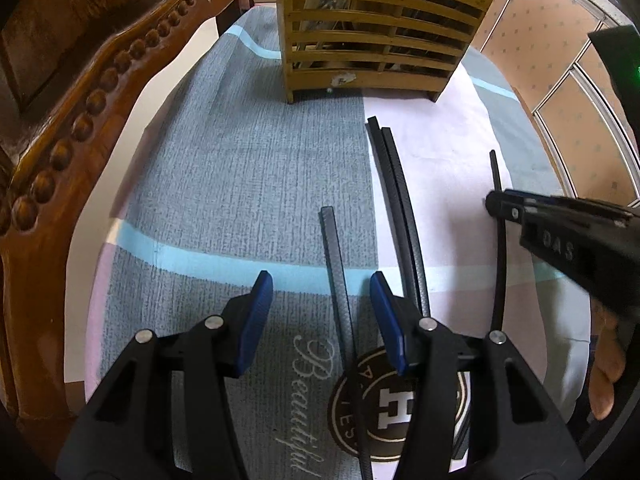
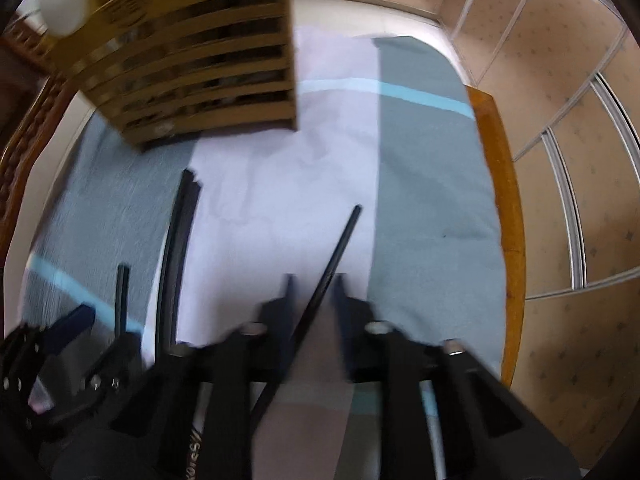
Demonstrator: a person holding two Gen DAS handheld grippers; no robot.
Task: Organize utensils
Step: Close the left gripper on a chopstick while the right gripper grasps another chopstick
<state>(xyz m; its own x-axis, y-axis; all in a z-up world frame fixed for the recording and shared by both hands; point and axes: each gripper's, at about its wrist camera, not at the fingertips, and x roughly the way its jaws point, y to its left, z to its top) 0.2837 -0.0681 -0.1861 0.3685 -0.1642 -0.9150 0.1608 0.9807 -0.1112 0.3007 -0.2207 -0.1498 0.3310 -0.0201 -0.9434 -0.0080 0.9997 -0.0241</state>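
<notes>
At far left, outside the work, a carved wooden chair (image 1: pixel 60 120) drawn up to the tabletop (image 2: pixel 500 200). Over the tabletop, a patchwork cloth (image 1: pixel 240 160), giving the utensils a flat bed to lie on.

Next, the left claw (image 1: pixel 320 280), pointed steeply down and straddling the lone chopstick (image 1: pixel 334 248). About half open, blue pads (image 1: pixel 260 304) well clear on the left side and closer on the right, touching nothing. Probably lined up that way so that a simple squeeze would catch the stick along its length.

At the back, roughly centre, the slatted wooden holder (image 1: pixel 380 40), upright, with some utensils already standing inside; likely the home for everything loose.

Just right of the left claw, a pair of chopsticks (image 1: pixel 400 192) lying side by side and touching, ends toward the holder, not yet picked up.

Further right, apart from the pair, the far chopstick (image 1: pixel 503 264), flat on the cloth, running between the fingers of the right claw (image 1: pixel 494 202). Narrowed to a slim gap around the stick, with one finger seemingly against it; too blurred in the right wrist view to tell whether both pads press. Judged to be the start of a pick-up, one stick for each hand.
</notes>
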